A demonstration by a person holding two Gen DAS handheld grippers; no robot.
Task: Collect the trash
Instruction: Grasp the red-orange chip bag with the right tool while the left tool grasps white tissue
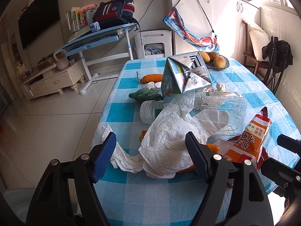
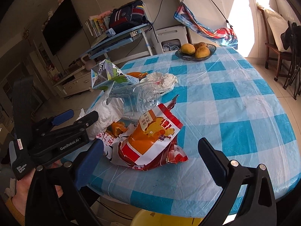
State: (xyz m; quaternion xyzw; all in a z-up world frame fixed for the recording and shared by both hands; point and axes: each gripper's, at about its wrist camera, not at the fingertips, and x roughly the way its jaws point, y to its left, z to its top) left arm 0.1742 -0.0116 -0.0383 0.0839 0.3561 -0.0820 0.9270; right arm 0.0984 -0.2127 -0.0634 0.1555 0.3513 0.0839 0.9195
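A heap of trash lies on the blue-checked table (image 1: 150,192). My left gripper (image 1: 150,150) is open, its fingers on either side of a crumpled white paper towel (image 1: 169,137). Behind the towel lie a clear plastic bottle (image 1: 216,109) and a silver-blue milk carton (image 1: 180,77). An orange snack bag (image 1: 246,145) lies to the right. My right gripper (image 2: 150,150) is open around the near end of the orange snack bag (image 2: 150,141). The bottle (image 2: 139,94), carton (image 2: 107,75) and towel (image 2: 105,113) lie beyond it. The left gripper (image 2: 79,116) shows at left.
Orange peel (image 2: 117,128) lies by the bag; a carrot (image 1: 152,78), a green toy (image 1: 146,95) and crumpled tissue (image 2: 163,79) are farther back. A fruit bowl (image 2: 195,51) stands at the far edge. A yellow bin (image 2: 160,218) sits under the near table edge. Chairs (image 2: 282,37) stand at right.
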